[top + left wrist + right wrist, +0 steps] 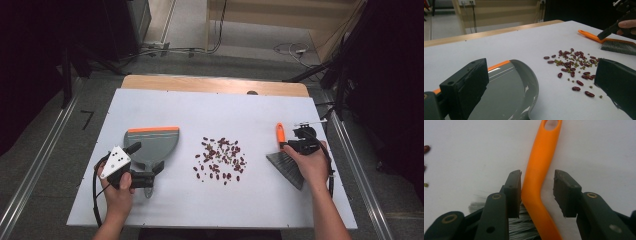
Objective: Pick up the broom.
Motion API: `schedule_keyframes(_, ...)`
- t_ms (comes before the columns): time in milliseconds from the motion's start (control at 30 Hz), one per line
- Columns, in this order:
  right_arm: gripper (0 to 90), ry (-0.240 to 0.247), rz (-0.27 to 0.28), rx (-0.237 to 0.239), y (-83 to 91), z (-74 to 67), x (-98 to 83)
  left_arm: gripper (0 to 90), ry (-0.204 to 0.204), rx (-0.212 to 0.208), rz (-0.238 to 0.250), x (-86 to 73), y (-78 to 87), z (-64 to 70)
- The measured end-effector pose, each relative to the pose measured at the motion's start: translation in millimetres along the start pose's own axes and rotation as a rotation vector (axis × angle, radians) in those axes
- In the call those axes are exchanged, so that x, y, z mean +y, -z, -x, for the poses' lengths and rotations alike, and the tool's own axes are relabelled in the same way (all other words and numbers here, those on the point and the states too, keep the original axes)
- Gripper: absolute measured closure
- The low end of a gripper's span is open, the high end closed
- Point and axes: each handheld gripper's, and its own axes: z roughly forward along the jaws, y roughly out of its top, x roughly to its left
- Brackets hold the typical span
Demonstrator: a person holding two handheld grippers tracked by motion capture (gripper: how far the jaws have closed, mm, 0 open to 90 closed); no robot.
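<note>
Starting at the left of the bean pile [220, 159], the grey dustpan [152, 145] lies flat on the white table [210, 107], its orange lip turned to the far edge and its handle toward the person. The left gripper [150, 172] hovers at that handle; in the left gripper view its jaws stand wide apart, with the pan's curved wall between them and nothing pressed, so the pan is not yet held.

The beans, dark red ones mixed with small green ones, lie loosely scattered midway between pan and brush, touching neither.

Right of the pile lies the brush [286, 162], its orange handle [537, 177] pointing away from the person and its grey bristles [289, 169] nearer. The right gripper [537, 192] straddles that handle just above the bristles. Its jaws are partly closed: one pad seems to touch the handle's side, the other stands clear with a gap, so it is not a clamp yet.

The step in hand looks like seizing the brush. To do it well, I would centre the handle between the pads before closing, since a one-sided push could roll or skid it across the smooth table. Gripping close to the bristle block should give firmer control for sweeping toward the pile than a hold near the hanging hole [551, 123].
</note>
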Motion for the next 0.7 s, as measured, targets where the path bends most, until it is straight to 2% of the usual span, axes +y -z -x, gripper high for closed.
schedule_keyframes(233,59.4,0.006,-0.036,-0.006,-8.5,-4.9,-0.9,0.0,0.0,-0.004,-0.002,0.4,-1.8,0.7)
schedule_keyframes(367,62.3,0.021,-0.036,-0.051,-10.2,-9.6,-0.9,0.0,0.001,-0.004,-0.002,0.3,-2.0,1.1)
schedule_keyframes(467,62.4,0.012,-0.05,-0.07,-11.5,-12.6,0.4,0.0,0.001,-0.001,-0.003,0.7,-2.4,2.8)
schedule_keyframes(700,67.6,-0.016,-0.043,-0.044,-11.3,-6.9,0.3,0.0,-0.014,-0.013,-0.007,4.0,-5.5,8.7)
